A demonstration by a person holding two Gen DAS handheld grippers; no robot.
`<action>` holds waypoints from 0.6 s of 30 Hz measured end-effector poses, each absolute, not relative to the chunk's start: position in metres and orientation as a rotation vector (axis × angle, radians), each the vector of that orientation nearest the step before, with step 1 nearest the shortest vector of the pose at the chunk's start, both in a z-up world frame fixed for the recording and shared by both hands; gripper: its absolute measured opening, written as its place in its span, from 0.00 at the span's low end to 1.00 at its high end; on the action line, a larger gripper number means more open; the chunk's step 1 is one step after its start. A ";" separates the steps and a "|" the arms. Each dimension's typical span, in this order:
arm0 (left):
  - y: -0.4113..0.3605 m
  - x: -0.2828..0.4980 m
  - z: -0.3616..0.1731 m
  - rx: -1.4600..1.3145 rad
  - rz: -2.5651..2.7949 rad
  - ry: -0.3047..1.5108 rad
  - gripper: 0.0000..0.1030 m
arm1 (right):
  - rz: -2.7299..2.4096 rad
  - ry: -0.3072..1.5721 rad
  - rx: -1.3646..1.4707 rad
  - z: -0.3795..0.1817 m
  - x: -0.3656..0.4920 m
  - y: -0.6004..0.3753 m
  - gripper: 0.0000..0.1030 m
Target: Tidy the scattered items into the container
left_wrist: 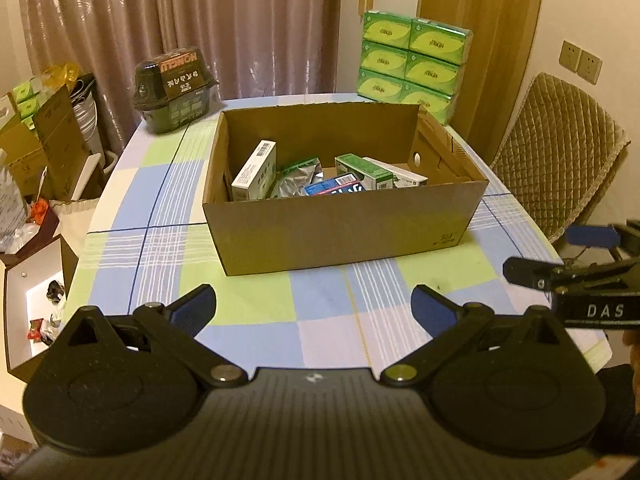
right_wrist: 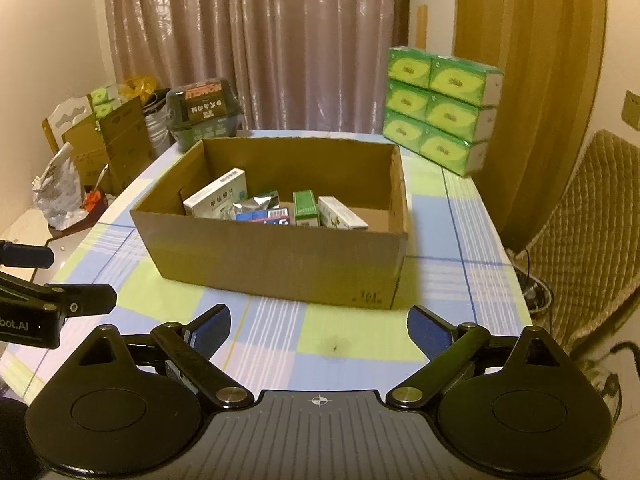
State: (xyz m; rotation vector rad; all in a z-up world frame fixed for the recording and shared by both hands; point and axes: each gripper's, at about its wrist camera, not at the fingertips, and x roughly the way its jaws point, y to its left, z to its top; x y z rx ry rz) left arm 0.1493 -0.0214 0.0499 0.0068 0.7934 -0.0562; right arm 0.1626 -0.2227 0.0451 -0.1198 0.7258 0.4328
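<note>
The left gripper (left_wrist: 314, 307) hovers low over the checked worktop (left_wrist: 256, 332), its fingers (left_wrist: 196, 304) spread wide and holding nothing. At its 12 o'clock stands the open cardboard box (left_wrist: 340, 236). Inside, from left to right, lie a white carton (left_wrist: 254, 172), a crumpled foil pouch (left_wrist: 298, 178), a blue packet (left_wrist: 334, 188) and a green carton (left_wrist: 362, 170). The right gripper (right_wrist: 318, 330) waits at 3 o'clock, fingers likewise apart and empty.

A home dining corner: checked tablecloth (left_wrist: 256, 320), pink curtains (left_wrist: 200, 20), quilted chair (left_wrist: 560, 148) (tissue packs (left_wrist: 412, 60) stacked behind).
</note>
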 end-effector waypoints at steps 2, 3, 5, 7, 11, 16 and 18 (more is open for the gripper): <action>-0.025 0.144 0.051 0.007 -0.058 0.790 0.99 | 0.431 0.730 -0.113 0.045 0.157 -0.225 0.90; -0.026 0.142 0.051 0.005 -0.057 0.786 0.99 | 0.429 0.731 -0.112 0.046 0.154 -0.226 0.90; -0.028 0.137 0.052 -0.006 -0.052 0.782 0.99 | 0.424 0.729 -0.107 0.047 0.148 -0.230 0.91; -0.030 0.132 0.052 -0.019 -0.040 0.773 0.99 | 0.421 0.733 -0.101 0.048 0.144 -0.233 0.91; -0.032 0.122 0.051 -0.028 -0.032 0.773 0.99 | 0.412 0.730 -0.101 0.051 0.134 -0.238 0.91; -0.033 0.113 0.049 -0.038 -0.004 0.785 0.99 | 0.402 0.728 -0.091 0.054 0.125 -0.244 0.92; -0.032 0.109 0.047 -0.040 0.010 0.790 0.99 | 0.401 0.731 -0.090 0.054 0.121 -0.246 0.92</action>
